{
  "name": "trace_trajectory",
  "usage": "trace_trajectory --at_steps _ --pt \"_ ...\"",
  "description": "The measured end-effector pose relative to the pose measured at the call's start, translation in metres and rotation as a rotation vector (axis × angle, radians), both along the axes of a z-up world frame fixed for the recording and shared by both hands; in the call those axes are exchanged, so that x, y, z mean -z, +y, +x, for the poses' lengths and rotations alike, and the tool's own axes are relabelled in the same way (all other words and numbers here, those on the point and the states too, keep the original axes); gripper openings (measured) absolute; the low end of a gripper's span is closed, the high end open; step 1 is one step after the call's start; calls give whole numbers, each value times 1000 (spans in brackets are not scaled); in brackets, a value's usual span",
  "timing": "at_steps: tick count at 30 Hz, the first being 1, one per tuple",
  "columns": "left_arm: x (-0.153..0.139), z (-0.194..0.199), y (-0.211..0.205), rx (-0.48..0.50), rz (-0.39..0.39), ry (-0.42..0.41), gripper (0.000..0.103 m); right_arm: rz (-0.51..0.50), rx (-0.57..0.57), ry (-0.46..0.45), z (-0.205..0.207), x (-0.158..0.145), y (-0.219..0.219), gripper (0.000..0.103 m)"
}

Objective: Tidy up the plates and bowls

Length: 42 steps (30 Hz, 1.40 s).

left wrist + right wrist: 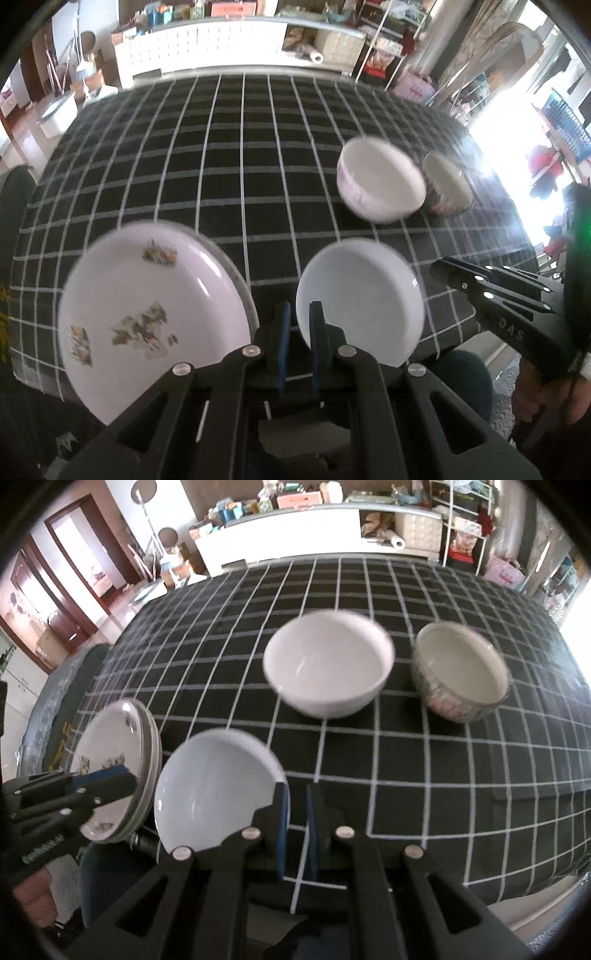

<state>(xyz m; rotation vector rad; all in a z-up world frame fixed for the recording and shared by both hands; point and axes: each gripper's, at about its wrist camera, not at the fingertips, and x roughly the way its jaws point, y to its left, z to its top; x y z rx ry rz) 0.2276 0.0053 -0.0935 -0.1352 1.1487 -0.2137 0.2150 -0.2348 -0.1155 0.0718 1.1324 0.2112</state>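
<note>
On the table, draped in a black cloth with a white grid (424, 760), four groups of dishes sit spread toward the near edge. At the near left lies a stack of white plates with brownish flower prints (147, 317), the top one showing its decoration. Just beside it to the right rests a plain white shallow bowl (218, 786), tipped slightly in both views. Farther back stands a deeper white bowl (328, 664), and to its right, close but not clearly touching, a bowl with a pink and green patterned outside and a pale inside (460, 672). The left gripper (298, 332) hovers at the near rim of the shallow bowl, its blue-padded fingers nearly together with only a thin gap and nothing between them. The right gripper (297, 819) hangs over bare cloth just right of that same bowl, its fingers likewise drawn close with a narrow slit, grasping nothing.
</note>
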Motion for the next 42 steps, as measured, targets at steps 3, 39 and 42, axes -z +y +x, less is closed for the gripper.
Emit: trace_trajectory --at_steps 3,39,42 --pt "-18 8 -3 13 10 -38 8 -6 21 -22 8 -10 -11 13" --pt "39 183 -75 118 31 106 8 34 99 186 141 23 -59 14" --pt "46 181 -77 132 50 112 8 35 81 189 137 27 -55 14"
